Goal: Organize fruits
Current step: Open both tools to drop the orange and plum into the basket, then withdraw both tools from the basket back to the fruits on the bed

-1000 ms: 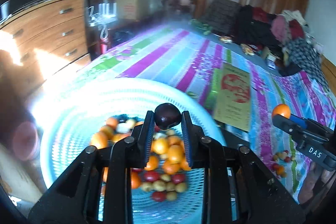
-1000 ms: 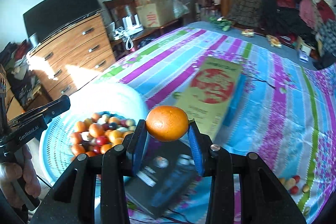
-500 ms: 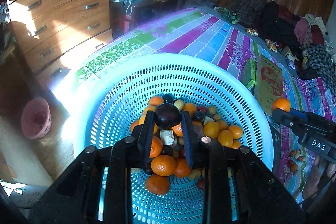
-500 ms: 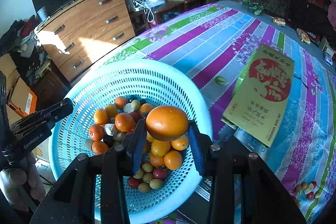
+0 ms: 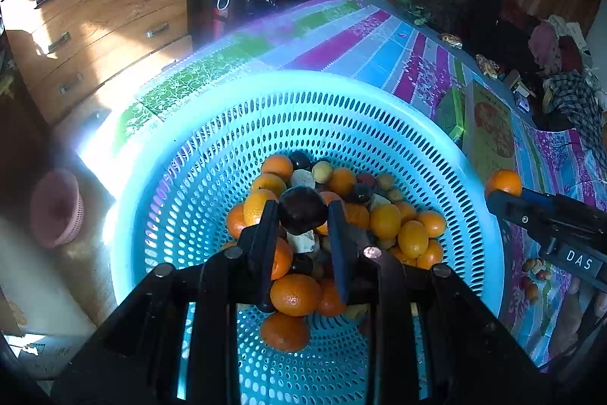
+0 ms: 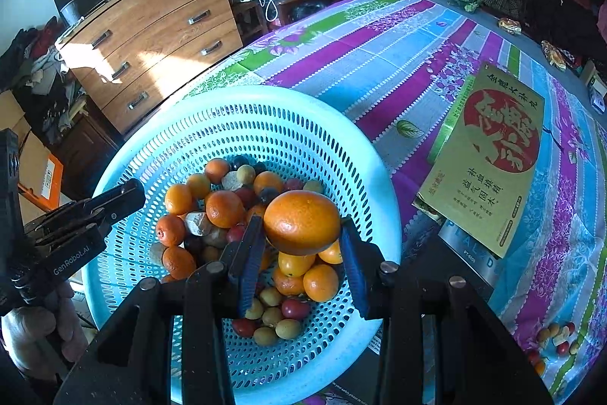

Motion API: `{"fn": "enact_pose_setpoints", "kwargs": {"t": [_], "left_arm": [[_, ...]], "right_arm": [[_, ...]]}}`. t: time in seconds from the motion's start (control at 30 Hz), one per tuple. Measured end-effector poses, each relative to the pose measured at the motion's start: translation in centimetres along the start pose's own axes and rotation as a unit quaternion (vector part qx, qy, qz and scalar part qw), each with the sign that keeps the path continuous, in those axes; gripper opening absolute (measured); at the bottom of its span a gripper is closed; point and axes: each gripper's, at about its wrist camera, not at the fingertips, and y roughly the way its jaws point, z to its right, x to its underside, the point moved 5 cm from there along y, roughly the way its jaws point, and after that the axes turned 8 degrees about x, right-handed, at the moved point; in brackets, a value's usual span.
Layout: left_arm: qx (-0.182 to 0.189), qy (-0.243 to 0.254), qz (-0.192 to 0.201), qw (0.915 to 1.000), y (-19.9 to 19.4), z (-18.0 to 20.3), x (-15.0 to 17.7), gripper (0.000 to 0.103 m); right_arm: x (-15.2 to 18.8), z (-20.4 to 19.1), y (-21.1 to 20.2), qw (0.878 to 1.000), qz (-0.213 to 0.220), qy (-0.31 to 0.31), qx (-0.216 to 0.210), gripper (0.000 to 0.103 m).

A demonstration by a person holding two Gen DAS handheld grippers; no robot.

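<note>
The dark plum (image 5: pixel 302 214) sits clamped between the fingers of the left gripper (image 5: pixel 302 221), hanging over the middle of the blue basket (image 5: pixel 379 124) and its heap of fruit (image 5: pixel 402 226). The orange (image 6: pixel 301 222) is pinched at the tips of the right gripper (image 6: pixel 302 234), over the basket's pile toward 3 o'clock of its bowl. Both grippers tilt steeply downward into the basket. In the right wrist view the left gripper comes in from 9 o'clock, a person's hand (image 6: pixel 41 329) wrapped round its handle at 8 o'clock; in the left wrist view the right gripper reaches in from 3 o'clock with the orange at its tip.

The left gripper's side reads "GenRobot.AI"; the right one's reads "DAS". A yellow box (image 6: pixel 489 162) with a red disc and printed characters lies on the striped cloth (image 6: pixel 379 52) at 2 o'clock of the basket. A few small fruits (image 6: pixel 554 336) lie loose on the cloth at 4 o'clock. A wooden dresser (image 6: pixel 151 33) stands at 11 o'clock.

A second ago both grippers were further back with the basket low in view; they have since come forward and down over it, the grips on plum and orange unchanged
</note>
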Motion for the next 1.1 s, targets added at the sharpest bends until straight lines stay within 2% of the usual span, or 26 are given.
{"fn": "enact_pose_setpoints", "kwargs": {"t": [0.8,0.83,0.93,1.0,1.1], "left_arm": [[-0.001,-0.015,-0.011,0.9998,0.9,-0.7,0.1,0.027],[-0.002,-0.017,-0.013,0.9998,1.0,-0.8,0.2,0.029],[-0.003,-0.014,-0.011,0.9998,1.0,-0.8,0.2,0.057],[-0.005,-0.011,-0.006,0.9999,0.9,-0.6,0.2,0.062],[-0.006,-0.011,-0.004,0.9999,0.8,-0.6,0.0,0.066]], "right_arm": [[0.3,-0.4,1.2,1.0,-0.015,0.001,-0.01,0.044],[0.4,-0.4,1.2,1.0,-0.014,0.001,-0.009,0.044],[0.4,-0.4,1.2,1.0,-0.014,0.001,-0.01,0.044],[0.3,-0.3,1.1,1.0,-0.011,0.002,-0.008,0.051],[0.2,-0.1,0.9,1.0,-0.007,0.005,-0.009,0.054]]}}
